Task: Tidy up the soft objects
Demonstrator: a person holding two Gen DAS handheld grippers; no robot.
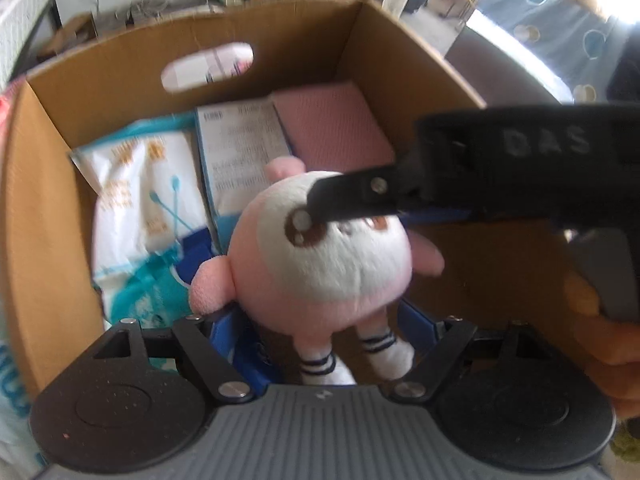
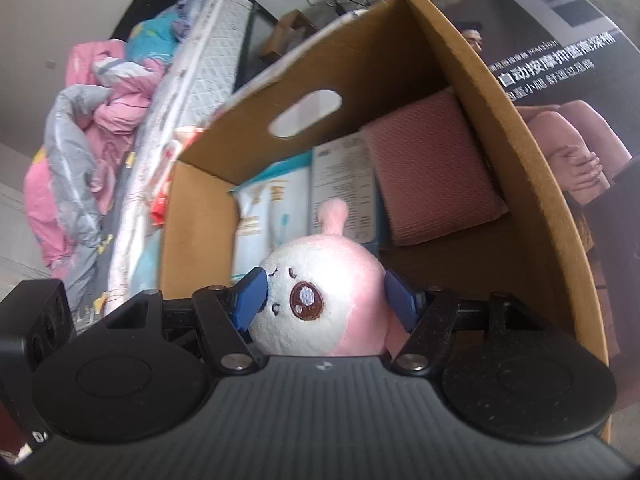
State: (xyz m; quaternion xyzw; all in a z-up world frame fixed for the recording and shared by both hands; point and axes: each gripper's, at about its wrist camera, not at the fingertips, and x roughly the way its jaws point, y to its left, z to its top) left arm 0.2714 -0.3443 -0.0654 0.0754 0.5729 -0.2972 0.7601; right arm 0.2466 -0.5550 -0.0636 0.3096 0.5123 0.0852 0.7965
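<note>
A round pink and white plush toy [image 2: 316, 304] hangs over the open cardboard box [image 2: 500, 140]. My right gripper [image 2: 324, 300] is shut on it, blue pads pressing both sides of its head. In the left wrist view a black finger [image 1: 352, 200] of that gripper lies across the plush toy's [image 1: 320, 260] face. My left gripper [image 1: 320, 322] stands open lower down. The toy's striped-sock legs dangle between its blue fingers [image 1: 224, 332], which do not visibly press on them. In the box [image 1: 120, 60] lie a pink folded pad [image 1: 332, 120] and white and teal packets [image 1: 140, 208].
A printed blue-edged pack [image 1: 240, 148] lies between the packets and the pad. A bed with pink and grey quilts [image 2: 92, 120] and a white mattress [image 2: 192, 80] runs along the box's left. A dark printed carton [image 2: 560, 60] stands on its right. A hand [image 1: 600, 340] grips the right tool.
</note>
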